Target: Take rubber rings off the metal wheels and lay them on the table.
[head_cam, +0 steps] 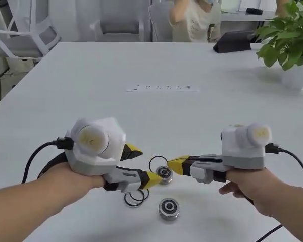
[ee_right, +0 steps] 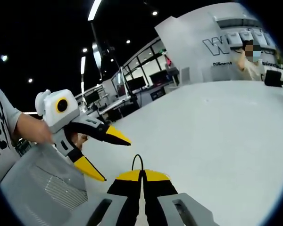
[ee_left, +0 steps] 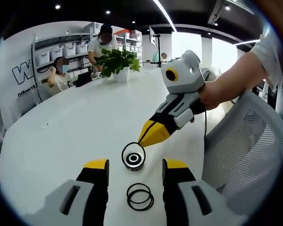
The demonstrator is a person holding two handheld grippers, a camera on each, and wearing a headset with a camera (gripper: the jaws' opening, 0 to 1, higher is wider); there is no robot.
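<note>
The right tool [head_cam: 174,164] is shut tight on a thin black rubber ring [head_cam: 158,157]. The ring seems partly off the metal wheel [head_cam: 164,173], which sits on the white surface [head_cam: 141,65]. The left tool [head_cam: 144,165] is wide open and holds nothing. The wheel is just in front of its tips.

It would be best for the left tool to close on the wheel so it cannot slide. Then the right one can pull the ring off slowly.

The left gripper view shows the ring looped round the wheel. The right gripper view shows the ring pinched at the very tips. The head view adds some loose rings [head_cam: 135,197] and another wheel [head_cam: 169,207] close by.
</note>
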